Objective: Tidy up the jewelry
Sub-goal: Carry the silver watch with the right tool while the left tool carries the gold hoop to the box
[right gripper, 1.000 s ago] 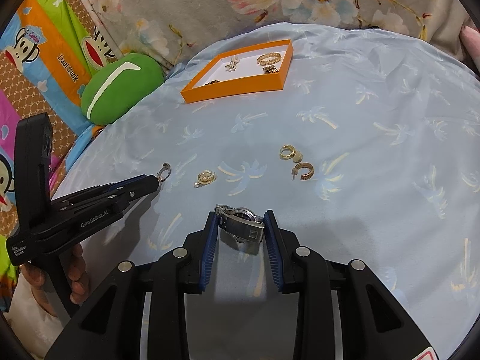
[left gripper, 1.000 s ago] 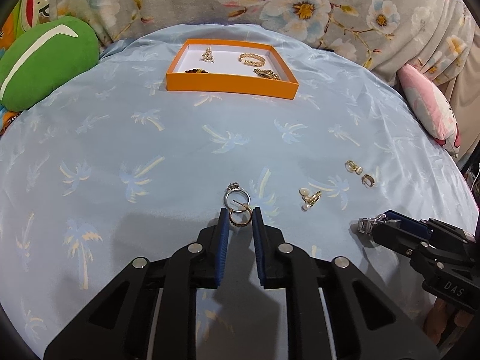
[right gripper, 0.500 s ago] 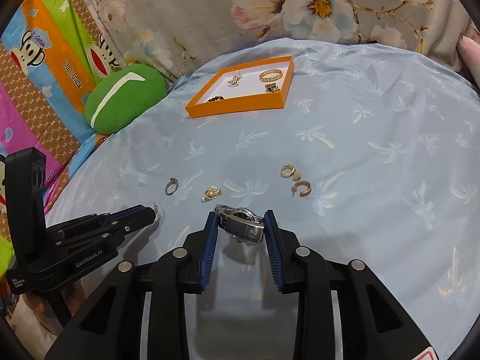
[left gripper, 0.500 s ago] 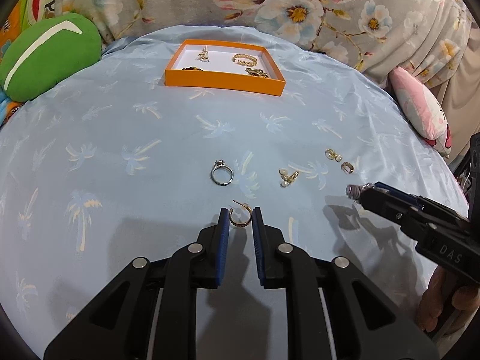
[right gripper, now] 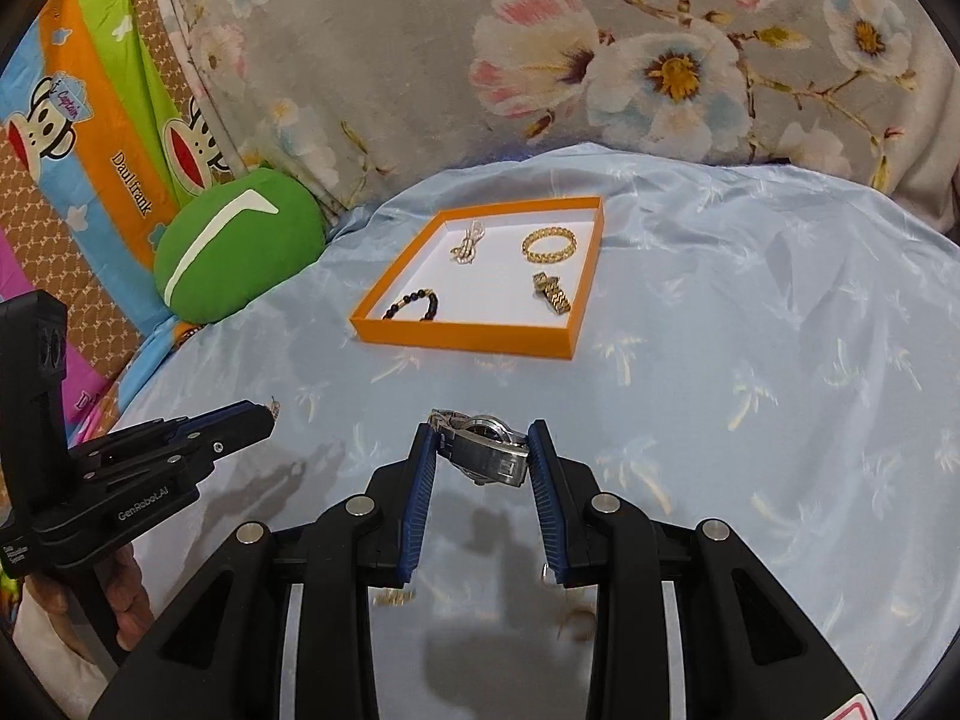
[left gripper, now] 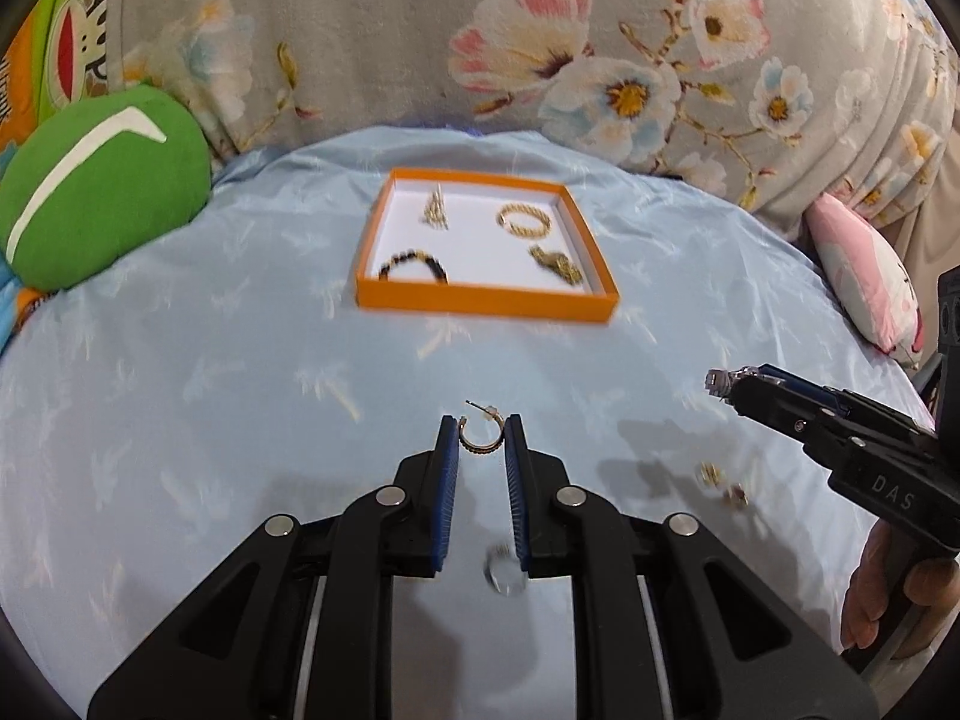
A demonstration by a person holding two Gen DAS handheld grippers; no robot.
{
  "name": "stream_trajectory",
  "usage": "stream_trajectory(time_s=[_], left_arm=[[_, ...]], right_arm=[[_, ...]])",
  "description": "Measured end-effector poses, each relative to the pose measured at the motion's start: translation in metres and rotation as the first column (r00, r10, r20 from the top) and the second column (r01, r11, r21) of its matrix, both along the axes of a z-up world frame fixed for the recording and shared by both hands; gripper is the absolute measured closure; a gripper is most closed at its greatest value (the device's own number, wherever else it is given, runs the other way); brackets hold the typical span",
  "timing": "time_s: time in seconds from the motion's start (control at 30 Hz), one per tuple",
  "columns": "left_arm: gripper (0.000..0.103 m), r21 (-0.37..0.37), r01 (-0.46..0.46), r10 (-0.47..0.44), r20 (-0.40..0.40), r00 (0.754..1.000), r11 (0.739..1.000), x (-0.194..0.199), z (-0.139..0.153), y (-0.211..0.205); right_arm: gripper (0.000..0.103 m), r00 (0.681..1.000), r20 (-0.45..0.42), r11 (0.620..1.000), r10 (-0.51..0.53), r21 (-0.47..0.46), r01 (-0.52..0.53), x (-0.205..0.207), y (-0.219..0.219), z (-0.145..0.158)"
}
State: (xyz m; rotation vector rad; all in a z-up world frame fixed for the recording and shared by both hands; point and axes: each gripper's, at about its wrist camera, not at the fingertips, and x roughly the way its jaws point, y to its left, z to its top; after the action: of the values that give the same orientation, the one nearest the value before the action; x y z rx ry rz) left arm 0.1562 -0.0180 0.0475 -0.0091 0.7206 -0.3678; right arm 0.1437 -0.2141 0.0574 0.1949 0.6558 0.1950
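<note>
My left gripper [left gripper: 481, 433] is shut on a gold hoop earring [left gripper: 480, 439] and holds it above the blue cloth. My right gripper [right gripper: 481, 444] is shut on a silver watch [right gripper: 486, 450], also lifted; it shows at the right of the left wrist view [left gripper: 729, 385]. The orange tray [left gripper: 486, 302] lies ahead with a gold chain bracelet [left gripper: 524, 221], a black bead bracelet [left gripper: 414, 264], a gold watch [left gripper: 557, 263] and a small gold piece [left gripper: 434, 211]. The tray also shows in the right wrist view [right gripper: 462, 338]. A silver ring [left gripper: 503, 570] and gold earrings [left gripper: 723, 483] lie on the cloth below.
A green cushion [left gripper: 96, 186] lies at the left and a pink pillow [left gripper: 870, 282] at the right. A floral fabric [left gripper: 540, 36] rises behind the blue palm-print cloth [left gripper: 210, 390]. More small gold pieces [right gripper: 573, 615] lie under my right gripper.
Both grippers have risen and moved forward toward the orange tray, each carrying its piece. The ring and earrings on the cloth have slid down and behind in the views.
</note>
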Motion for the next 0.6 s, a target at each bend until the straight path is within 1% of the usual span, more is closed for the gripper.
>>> stream_trajectory(time_s=[0.13,0.33,0.47,0.6], left_arm=[[0.088,0.003,-0.006,0.006,0.016,1.0,1.0,0.048,0.009,-0.008],[0.088,0.005,-0.008,0.008,0.034,0.999,1.0,0.12,0.018,-0.027],[0.088,-0.025,-0.01,0.011,0.014,1.0,1.0,0.163,0.018,-0.033],[0.088,-0.019,-0.013,0.013,0.001,1.0,1.0,0.197,0.014,-0.04]], right_arm=[[0.073,1.0,-0.004,1.0,0.01,0.005,-0.01,0.049,-0.002,0.006],[0.073,0.999,-0.013,0.999,0.032,-0.028,-0.033,0.116,0.008,0.007],[0.073,0.998,-0.031,0.998,0.052,-0.04,-0.053,0.147,0.016,0.001],[0.073,0.996,-0.058,0.998,0.063,-0.009,-0.063,0.169,0.016,-0.007]])
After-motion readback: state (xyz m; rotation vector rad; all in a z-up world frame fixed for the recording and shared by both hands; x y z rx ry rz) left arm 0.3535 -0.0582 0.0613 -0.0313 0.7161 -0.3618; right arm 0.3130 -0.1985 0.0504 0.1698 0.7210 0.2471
